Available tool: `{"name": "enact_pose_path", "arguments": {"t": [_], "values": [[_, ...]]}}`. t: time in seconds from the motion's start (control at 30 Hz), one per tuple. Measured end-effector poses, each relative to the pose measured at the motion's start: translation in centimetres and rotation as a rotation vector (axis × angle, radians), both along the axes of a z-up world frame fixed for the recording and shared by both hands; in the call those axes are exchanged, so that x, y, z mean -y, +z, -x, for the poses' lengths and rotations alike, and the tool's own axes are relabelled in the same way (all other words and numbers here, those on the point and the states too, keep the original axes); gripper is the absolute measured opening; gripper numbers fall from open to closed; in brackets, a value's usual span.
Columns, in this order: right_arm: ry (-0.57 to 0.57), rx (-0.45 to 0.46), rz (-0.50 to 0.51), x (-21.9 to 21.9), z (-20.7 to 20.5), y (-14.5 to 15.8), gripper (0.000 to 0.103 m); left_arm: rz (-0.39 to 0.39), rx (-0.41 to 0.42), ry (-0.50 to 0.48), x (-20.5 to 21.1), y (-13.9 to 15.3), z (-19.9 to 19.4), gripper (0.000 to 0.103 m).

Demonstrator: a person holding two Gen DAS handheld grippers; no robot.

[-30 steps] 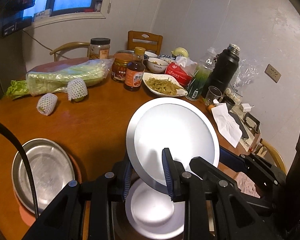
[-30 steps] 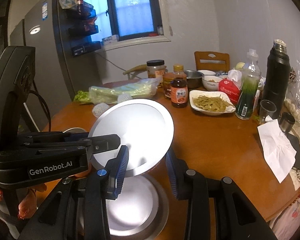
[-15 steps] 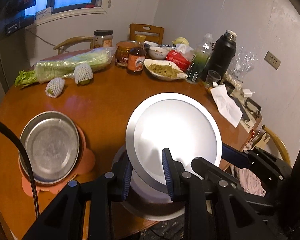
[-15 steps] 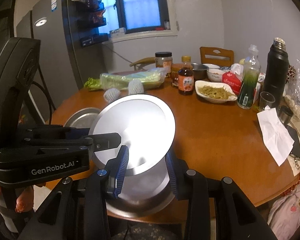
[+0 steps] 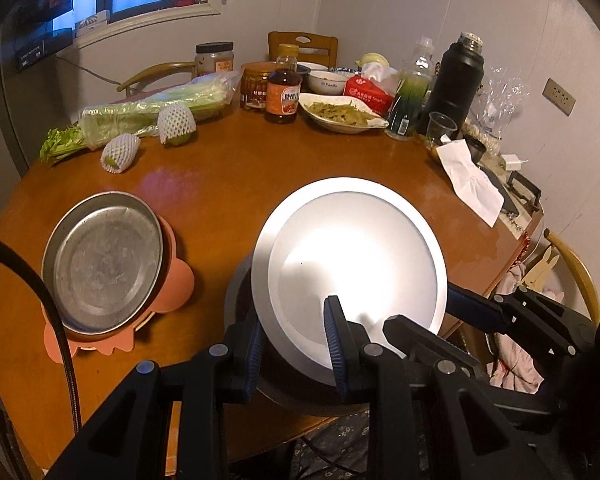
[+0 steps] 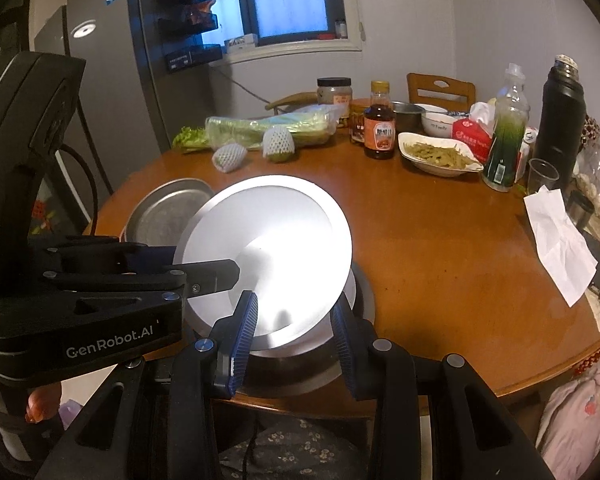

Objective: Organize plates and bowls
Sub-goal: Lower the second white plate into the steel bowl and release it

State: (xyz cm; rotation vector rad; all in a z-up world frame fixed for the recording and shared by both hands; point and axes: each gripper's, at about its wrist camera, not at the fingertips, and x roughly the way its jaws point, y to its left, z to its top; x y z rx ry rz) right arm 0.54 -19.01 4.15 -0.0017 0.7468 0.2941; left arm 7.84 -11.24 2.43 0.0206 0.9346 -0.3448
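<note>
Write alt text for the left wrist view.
The left gripper holds a tilted silver plate by its near rim, above a dark dish at the edge of a round wooden table. A metal pan sits on a pink mat to the left; food and bottles crowd the far side.

Round table (image 5: 236, 184) as landmark. At its near edge, plate (image 5: 352, 256) tilted above bowl (image 5: 300, 392), between fingers of left gripper (image 5: 296, 354) and right gripper (image 6: 294, 330). Left of plate, metal pan (image 5: 104, 260) on mat (image 5: 176, 284). Behind pan, two netted fruits (image 5: 176, 118) in front of bagged celery (image 5: 152, 108). Along table's far side, sauce bottle (image 5: 283, 92), dish of food (image 5: 342, 114), flask (image 5: 454, 80). At right edge, tissue (image 5: 470, 180).
</note>
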Motion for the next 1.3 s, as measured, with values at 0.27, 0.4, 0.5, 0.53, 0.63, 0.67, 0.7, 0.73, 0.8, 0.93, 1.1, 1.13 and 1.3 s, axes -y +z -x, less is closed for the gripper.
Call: {"name": "enact_pose_path", "arguments": {"t": [0.27, 0.4, 0.5, 0.53, 0.63, 0.67, 0.7, 0.73, 0.8, 0.93, 1.1, 1.13, 1.3], "values": [[-0.004, -0.023, 0.005, 0.1, -0.3, -0.8, 0.04, -0.018, -0.014, 0.003, 0.4, -0.7, -0.2, 0.029], [-0.011, -0.032, 0.016, 0.1, -0.5, -1.3, 0.04, -0.024, -0.021, 0.006, 0.6, -1.1, -0.4, 0.029], [-0.01, -0.025, 0.023, 0.0, -0.5, -1.4, 0.04, -0.031, -0.017, 0.008, 0.7, -1.1, -0.4, 0.029], [-0.009, -0.025, 0.022, 0.0, -0.5, -1.4, 0.04, -0.032, -0.015, 0.008, 0.7, -1.1, -0.4, 0.029], [-0.008, -0.029, 0.012, 0.3, -0.6, -1.5, 0.04, -0.033, -0.013, 0.01, 0.7, -1.2, -0.3, 0.029], [-0.007, -0.027, 0.013, 0.3, -0.6, -1.5, 0.04, -0.033, -0.014, 0.01, 0.7, -1.1, -0.3, 0.029], [-0.007, -0.026, 0.014, 0.2, -0.6, -1.6, 0.04, -0.032, -0.013, 0.011, 0.6, -1.1, -0.3, 0.029], [-0.007, -0.027, 0.013, 0.2, -0.6, -1.6, 0.04, -0.033, -0.013, 0.011, 0.6, -1.1, -0.3, 0.029], [-0.007, -0.026, 0.015, 0.2, -0.6, -1.6, 0.04, -0.034, -0.011, 0.011, 0.7, -1.1, -0.3, 0.029], [-0.007, -0.022, 0.022, 0.1, -0.6, -1.7, 0.041, -0.036, -0.006, 0.01, 0.6, -1.1, -0.3, 0.029], [-0.017, -0.017, 0.018, 0.4, -0.6, -1.7, 0.047, -0.031, -0.001, 0.015, 0.4, -1.0, -0.4, 0.029], [-0.017, -0.016, 0.017, 0.4, -0.6, -1.6, 0.047, -0.03, 0.003, 0.017, 0.3, -0.9, -0.4, 0.029], [-0.029, -0.01, 0.015, 0.8, -0.7, -1.5, 0.048, -0.022, 0.008, 0.025, 0.0, -0.6, -0.4, 0.03]]}}
